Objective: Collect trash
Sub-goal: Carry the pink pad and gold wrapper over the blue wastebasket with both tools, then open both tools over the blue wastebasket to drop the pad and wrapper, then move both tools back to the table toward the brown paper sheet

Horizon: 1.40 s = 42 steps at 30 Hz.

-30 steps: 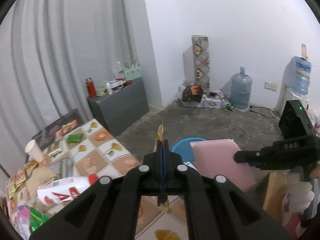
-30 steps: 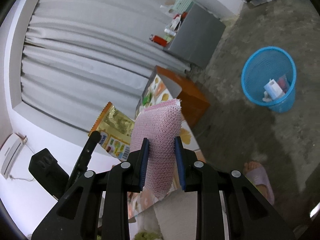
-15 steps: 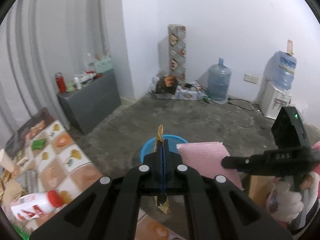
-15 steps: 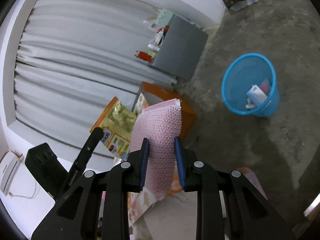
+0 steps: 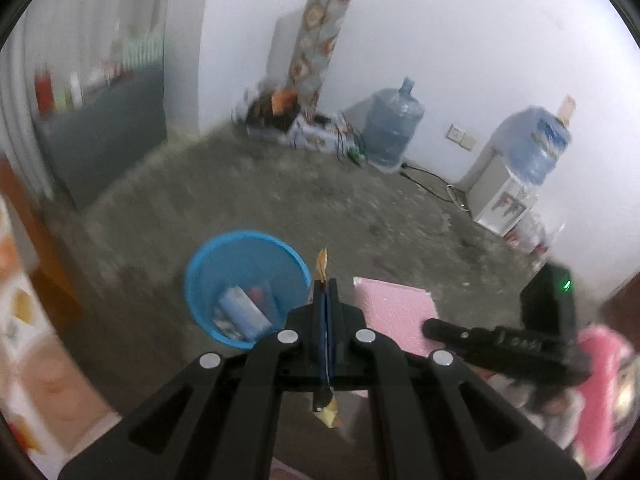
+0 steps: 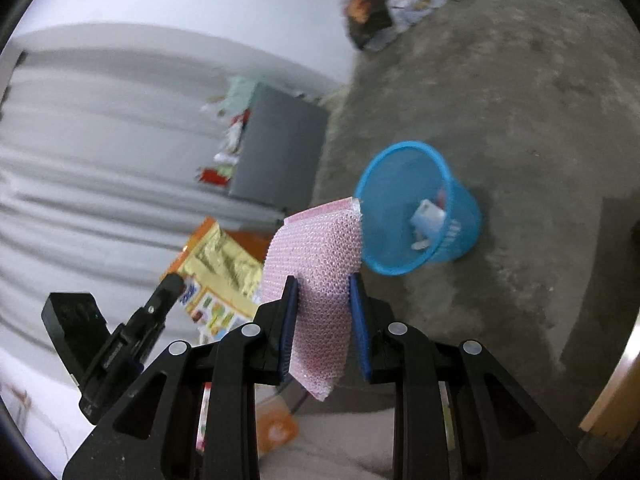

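the left gripper is clamped on a gold snack wrapper; the blue bin sits just left of it. the right gripper pinches pink bubble wrap, with the bin at its upper right.

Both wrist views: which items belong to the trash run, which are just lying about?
Job:
- blue mesh plastic bin
- gold foil snack wrapper, in left gripper
- pink bubble-wrap sheet, in right gripper

Lying about:
- clear water jug
- white water dispenser
- grey cabinet
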### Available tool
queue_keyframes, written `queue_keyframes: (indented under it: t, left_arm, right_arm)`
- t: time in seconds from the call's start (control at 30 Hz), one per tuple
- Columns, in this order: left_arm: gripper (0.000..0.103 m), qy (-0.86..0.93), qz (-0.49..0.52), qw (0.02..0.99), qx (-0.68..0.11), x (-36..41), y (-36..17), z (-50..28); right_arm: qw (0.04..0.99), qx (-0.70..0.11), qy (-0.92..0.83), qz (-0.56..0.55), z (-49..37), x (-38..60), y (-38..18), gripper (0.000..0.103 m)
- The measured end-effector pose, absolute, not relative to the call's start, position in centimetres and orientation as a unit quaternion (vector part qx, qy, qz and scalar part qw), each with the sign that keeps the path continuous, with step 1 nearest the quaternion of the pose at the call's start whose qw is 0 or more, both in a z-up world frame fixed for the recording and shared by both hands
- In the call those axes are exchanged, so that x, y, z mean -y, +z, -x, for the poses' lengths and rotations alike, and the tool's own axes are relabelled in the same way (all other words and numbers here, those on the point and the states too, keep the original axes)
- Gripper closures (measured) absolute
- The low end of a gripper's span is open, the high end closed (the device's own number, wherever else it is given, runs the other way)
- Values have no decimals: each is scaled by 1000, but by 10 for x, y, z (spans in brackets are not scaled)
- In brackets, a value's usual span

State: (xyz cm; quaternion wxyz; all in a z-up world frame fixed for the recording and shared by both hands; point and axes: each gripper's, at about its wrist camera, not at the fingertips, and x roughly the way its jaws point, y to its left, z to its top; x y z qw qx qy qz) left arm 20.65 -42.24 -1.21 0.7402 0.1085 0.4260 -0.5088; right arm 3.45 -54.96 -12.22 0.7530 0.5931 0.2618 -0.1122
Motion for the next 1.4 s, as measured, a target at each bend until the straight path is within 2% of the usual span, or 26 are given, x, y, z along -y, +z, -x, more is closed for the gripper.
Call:
queue_keyframes:
  t: [0.1, 0.23, 0.27, 0.3, 0.37, 0.4, 0.43, 0.53, 0.63, 0.83, 1.0, 1.13, 1.27, 1.4]
  left_arm:
    - [102, -499, -85, 727, -463, 439, -32, -232]
    - [102, -484, -76, 733, -473, 459, -44, -260]
    - [98, -480, -75, 737, -470, 463, -46, -267]
    - [92, -478, -75, 738, -470, 470, -50, -276]
    - [46, -460, -82, 745, -477, 484, -65, -295]
    - [43, -449, -84, 753, -474, 489, -72, -302]
    - [43, -446, -84, 757, -471, 490, -76, -306]
    - [43, -419, -81, 766, -481, 485, -89, -319]
    - [41, -424, -51, 762, -487, 468, -88, -322]
    - [38, -440, -43, 778, -447, 430, -56, -306]
    - [28, -458, -29, 796, -395, 392, -14, -274]
    - [21, -454, -48, 812, -363, 361, 11, -243]
    - [14, -433, -60, 838, -327, 320, 31, -216]
    - [12, -401, -52, 863, -302, 270, 46, -195]
  right_arm:
    - [745, -274, -133, -593, -48, 561, -135, 79]
    - [745, -288, -143, -585, -74, 573, -145, 78]
    - [746, -290, -145, -582, -82, 576, -147, 77]
    - [747, -292, -151, -578, -96, 581, -151, 76]
    - [748, -303, -164, -567, -114, 589, -160, 68]
    - [746, -312, -179, -560, -125, 592, -168, 64]
    - [748, -322, -188, -549, -139, 595, -180, 58]
    - [742, -364, -221, -517, -156, 595, -207, 57]
    - [733, -366, -224, -528, -141, 588, -219, 57]
    - [745, -360, -231, -512, -94, 565, -203, 57]
    - [766, -352, -244, -480, -62, 538, -172, 55]
    - [805, -339, -247, -420, -52, 510, -131, 44]
    - [847, -326, -235, -347, -52, 484, -89, 28]
    - [887, -295, -220, -280, -56, 453, -45, 16]
